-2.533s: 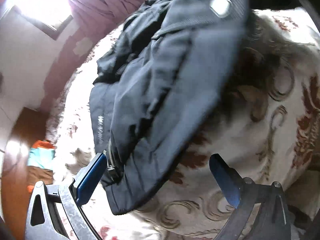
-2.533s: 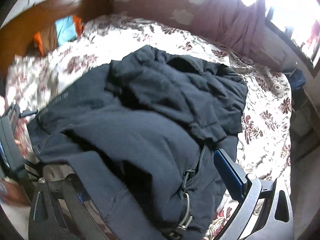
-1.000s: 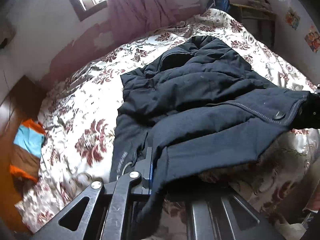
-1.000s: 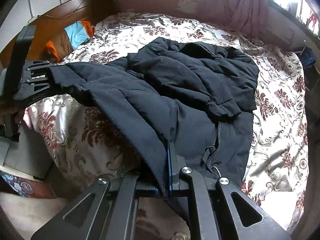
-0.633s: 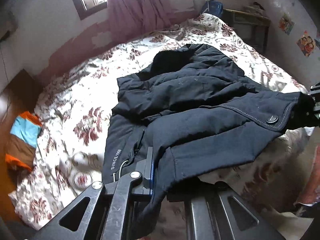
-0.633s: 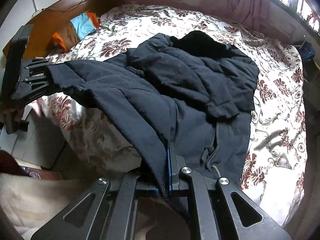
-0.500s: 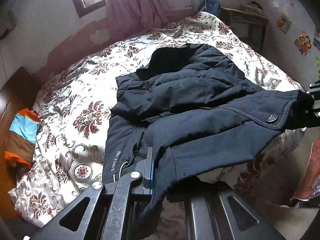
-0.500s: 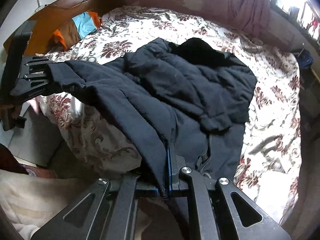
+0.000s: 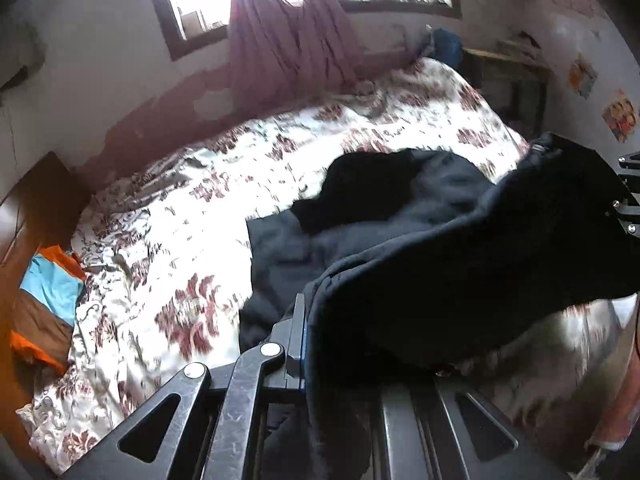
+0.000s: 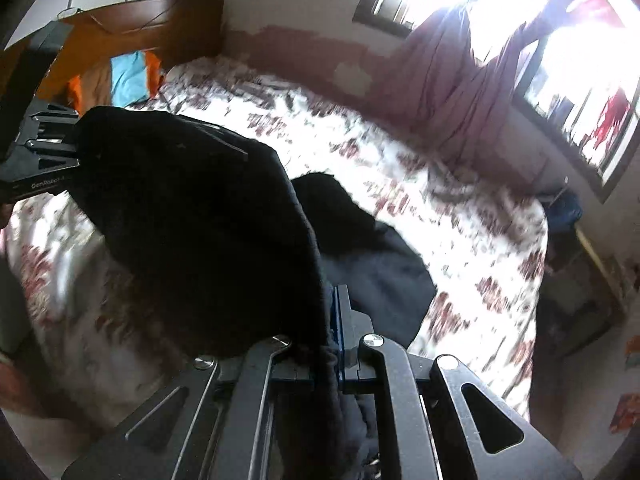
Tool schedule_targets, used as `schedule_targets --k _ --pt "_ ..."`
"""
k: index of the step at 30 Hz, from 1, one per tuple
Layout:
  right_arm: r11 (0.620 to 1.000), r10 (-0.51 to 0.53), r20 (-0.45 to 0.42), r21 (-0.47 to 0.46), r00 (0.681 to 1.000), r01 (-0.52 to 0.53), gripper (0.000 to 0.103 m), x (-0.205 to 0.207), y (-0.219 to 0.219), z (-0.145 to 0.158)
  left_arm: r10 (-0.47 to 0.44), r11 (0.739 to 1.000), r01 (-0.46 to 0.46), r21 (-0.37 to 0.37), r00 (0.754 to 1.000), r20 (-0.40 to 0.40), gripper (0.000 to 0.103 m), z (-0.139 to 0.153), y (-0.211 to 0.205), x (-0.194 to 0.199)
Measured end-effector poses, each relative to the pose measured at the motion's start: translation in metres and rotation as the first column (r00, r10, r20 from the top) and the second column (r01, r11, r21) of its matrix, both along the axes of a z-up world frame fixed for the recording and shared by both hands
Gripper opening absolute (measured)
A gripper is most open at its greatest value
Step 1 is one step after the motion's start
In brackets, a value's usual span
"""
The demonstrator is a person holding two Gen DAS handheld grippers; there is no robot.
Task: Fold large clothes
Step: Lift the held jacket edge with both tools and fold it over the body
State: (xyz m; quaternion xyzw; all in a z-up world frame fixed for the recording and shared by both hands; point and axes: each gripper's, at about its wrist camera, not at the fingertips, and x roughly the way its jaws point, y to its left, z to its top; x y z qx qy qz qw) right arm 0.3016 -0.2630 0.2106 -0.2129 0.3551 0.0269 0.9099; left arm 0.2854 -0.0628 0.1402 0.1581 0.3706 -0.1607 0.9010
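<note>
A large dark navy padded jacket (image 9: 460,256) hangs between my two grippers above a bed with a floral cover (image 9: 168,240). My left gripper (image 9: 306,320) is shut on one corner of the jacket's hem. My right gripper (image 10: 330,312) is shut on the other corner, with the jacket (image 10: 192,232) draped in a dark arch to the left. Each view shows the other gripper at its edge: the right gripper (image 9: 628,208) at far right, the left gripper (image 10: 44,152) at far left. The jacket's far part (image 10: 372,256) still lies on the bed.
A folded orange, blue and brown cloth (image 9: 44,304) lies by the wooden headboard (image 10: 132,36). Purple curtains (image 9: 288,44) hang under bright windows (image 10: 520,12). A dark side table (image 9: 516,88) stands past the bed's far corner.
Both grippers have lifted the hem up off the bed and carried it toward the far side. The jacket now covers its lower half, and less of it lies flat.
</note>
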Motion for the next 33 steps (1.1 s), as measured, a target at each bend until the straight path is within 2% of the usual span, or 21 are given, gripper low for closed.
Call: schedule_targets --k 3,9,11,14,17,23,27,29,31,33 --pt "0.999 0.022 0.041 -0.045 0.999 -0.020 0.006 0.040 -0.006 0.009 0.034 0.999 -0.034 -0.011 0.999 0.030 0.008 0.010 -0.010 0.032" --pt "0.997 0.045 0.102 -0.068 0.994 -0.038 0.006 0.132 -0.016 0.007 0.074 0.997 -0.075 0.010 0.994 0.079 0.008 0.019 -0.032 0.107" --pt "0.996 0.035 0.138 -0.081 0.990 -0.024 0.001 0.161 -0.021 0.007 0.086 0.996 -0.088 0.020 0.993 0.085 0.008 0.017 -0.040 0.137" --pt "1.000 -0.001 0.150 -0.027 0.989 0.005 0.000 0.207 -0.039 0.005 0.105 0.994 -0.105 0.010 0.993 0.051 0.008 0.009 -0.047 0.183" --pt "0.999 -0.039 0.107 0.042 0.993 0.034 0.000 0.247 -0.056 -0.008 0.112 0.994 -0.112 -0.007 0.993 -0.037 0.008 -0.011 -0.050 0.228" --pt "0.985 -0.108 0.076 0.145 0.991 0.096 0.000 0.258 -0.094 -0.041 0.174 0.985 -0.174 0.012 0.971 -0.166 0.008 -0.065 -0.054 0.297" --pt "0.953 -0.115 -0.030 0.280 0.993 0.118 0.002 0.251 -0.122 -0.073 0.225 0.973 -0.230 -0.002 0.954 -0.198 0.008 -0.081 -0.049 0.327" --pt "0.924 -0.100 -0.104 0.359 0.990 0.131 0.009 0.251 -0.139 -0.098 0.218 0.975 -0.221 0.004 0.960 -0.176 0.008 -0.081 -0.054 0.339" --pt "0.890 -0.090 -0.155 0.430 0.984 0.149 0.030 0.242 -0.152 -0.121 0.203 0.979 -0.203 0.017 0.968 -0.148 0.008 -0.082 -0.058 0.348" --pt "0.851 -0.067 -0.189 0.503 0.980 0.155 0.038 0.238 -0.156 -0.140 0.198 0.980 -0.192 0.052 0.971 -0.136 0.008 -0.089 -0.068 0.361"
